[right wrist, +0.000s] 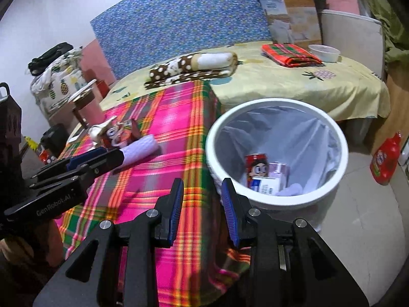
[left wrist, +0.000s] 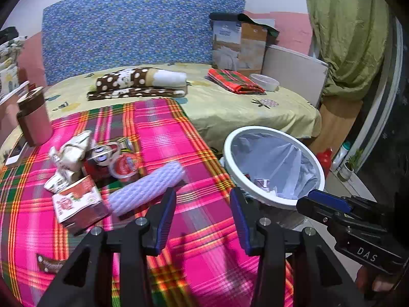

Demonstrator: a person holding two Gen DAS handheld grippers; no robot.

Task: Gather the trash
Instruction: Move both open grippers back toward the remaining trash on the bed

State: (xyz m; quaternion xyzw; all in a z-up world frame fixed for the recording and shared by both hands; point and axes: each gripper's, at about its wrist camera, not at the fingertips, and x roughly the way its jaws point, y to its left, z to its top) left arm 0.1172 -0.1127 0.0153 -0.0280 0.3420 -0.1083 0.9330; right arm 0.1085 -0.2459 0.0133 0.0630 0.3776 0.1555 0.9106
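Note:
A heap of trash lies on the pink plaid cloth [left wrist: 204,230]: crumpled wrappers [left wrist: 71,151], a red carton [left wrist: 79,202], a red-lidded cup [left wrist: 125,165] and a lavender roll [left wrist: 145,189]. My left gripper [left wrist: 203,197] hangs open over the cloth, just right of the roll, with nothing between its fingers. The white lined bin [right wrist: 276,107] stands beside the cloth and holds a red can [right wrist: 257,167] and small boxes [right wrist: 267,184]. My right gripper [right wrist: 202,186] is open and empty near the bin's left rim. The left gripper [right wrist: 107,154] shows by the roll [right wrist: 140,151].
A brown cup [left wrist: 35,117] and a phone [left wrist: 15,154] sit at the cloth's left edge. Behind, on the yellow bed sheet [left wrist: 230,107], lie folded blankets [left wrist: 140,81], a red plaid cloth [left wrist: 235,80] and a bowl [left wrist: 264,81]. A red bottle [right wrist: 386,158] stands on the floor.

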